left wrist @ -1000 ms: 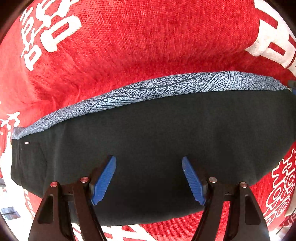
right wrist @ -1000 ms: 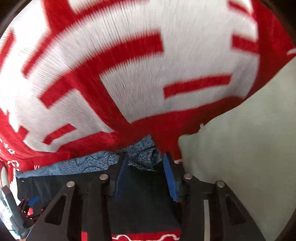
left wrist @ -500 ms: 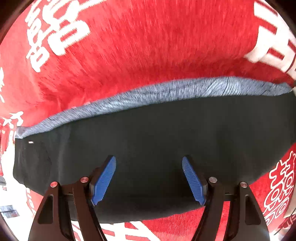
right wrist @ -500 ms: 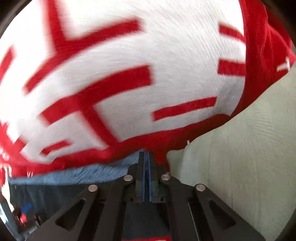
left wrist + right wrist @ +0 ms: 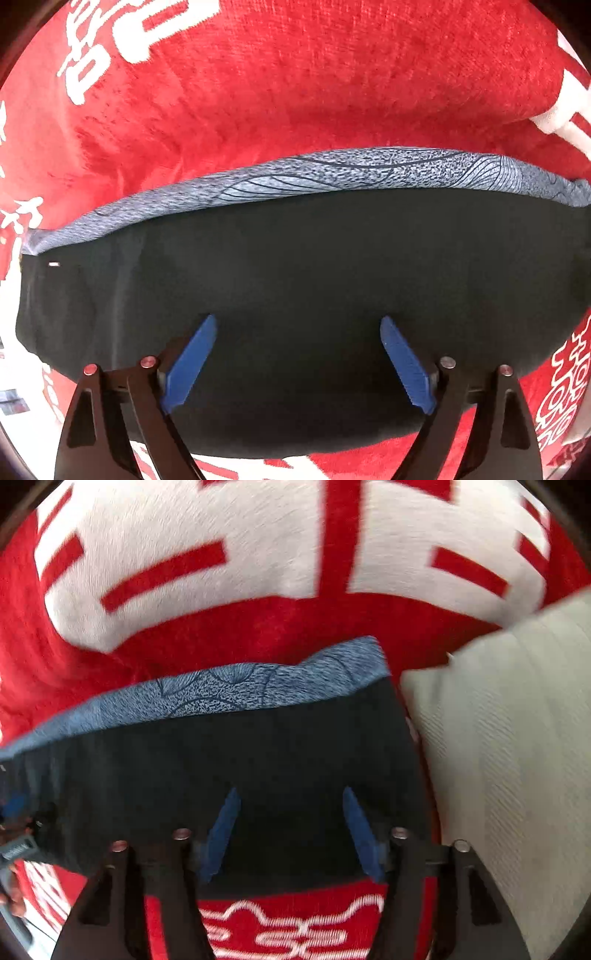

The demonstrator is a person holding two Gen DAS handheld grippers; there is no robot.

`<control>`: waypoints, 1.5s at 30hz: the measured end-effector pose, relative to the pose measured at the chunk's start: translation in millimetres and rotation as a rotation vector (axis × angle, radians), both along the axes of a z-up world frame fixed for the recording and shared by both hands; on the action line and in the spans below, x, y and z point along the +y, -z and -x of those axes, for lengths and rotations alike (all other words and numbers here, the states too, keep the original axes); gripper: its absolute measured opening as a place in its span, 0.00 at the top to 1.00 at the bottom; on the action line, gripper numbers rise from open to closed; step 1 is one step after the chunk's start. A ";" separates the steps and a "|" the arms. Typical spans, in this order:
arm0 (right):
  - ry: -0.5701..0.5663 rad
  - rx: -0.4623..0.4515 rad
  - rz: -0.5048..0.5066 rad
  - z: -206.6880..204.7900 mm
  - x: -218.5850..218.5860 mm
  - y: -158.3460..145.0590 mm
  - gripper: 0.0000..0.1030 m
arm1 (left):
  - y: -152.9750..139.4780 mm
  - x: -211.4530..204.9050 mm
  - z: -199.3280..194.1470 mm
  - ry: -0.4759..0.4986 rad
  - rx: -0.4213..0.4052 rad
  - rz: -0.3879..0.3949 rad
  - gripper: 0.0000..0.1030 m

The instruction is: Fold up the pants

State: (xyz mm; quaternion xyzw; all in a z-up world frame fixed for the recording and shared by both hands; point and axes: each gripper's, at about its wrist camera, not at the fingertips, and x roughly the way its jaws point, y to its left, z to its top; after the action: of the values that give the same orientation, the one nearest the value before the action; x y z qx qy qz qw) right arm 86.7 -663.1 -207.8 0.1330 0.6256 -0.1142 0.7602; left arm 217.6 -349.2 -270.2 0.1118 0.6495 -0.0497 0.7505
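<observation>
Pants [image 5: 314, 295] flat beneath both open grippers [image 5: 297, 354].

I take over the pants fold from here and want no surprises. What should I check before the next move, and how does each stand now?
1. left gripper open, empty: ok.
2. right gripper open, empty: ok.
3. pants flat on the red blanket, black layer over the patterned blue edge: ok.
4. Blue edge showing evenly along the far side: not ok, corner sticks out at right.
5. Pale cushion off the pants: cannot tell.
</observation>
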 end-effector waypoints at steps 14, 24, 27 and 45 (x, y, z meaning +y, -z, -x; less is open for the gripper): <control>0.046 -0.019 -0.087 64.9 122.4 -53.6 0.25 | -36.6 74.2 1.7 0.025 -0.024 0.038 0.11; -0.017 0.021 -0.150 79.3 225.0 -56.4 0.23 | -53.6 152.8 -0.7 -0.008 -0.088 -0.050 0.11; -0.047 0.028 -0.155 85.2 250.3 -59.5 0.23 | -58.6 173.7 1.3 -0.019 -0.093 -0.081 0.11; -0.153 0.056 -0.152 -10.9 295.4 -23.7 0.23 | -61.3 262.4 5.4 -0.175 -0.099 0.035 0.11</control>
State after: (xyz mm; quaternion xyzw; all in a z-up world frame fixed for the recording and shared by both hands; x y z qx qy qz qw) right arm 97.6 -367.7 -184.1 0.1391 0.6618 -0.0117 0.7366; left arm 212.2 -86.8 -208.9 0.0441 0.6179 0.0102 0.7850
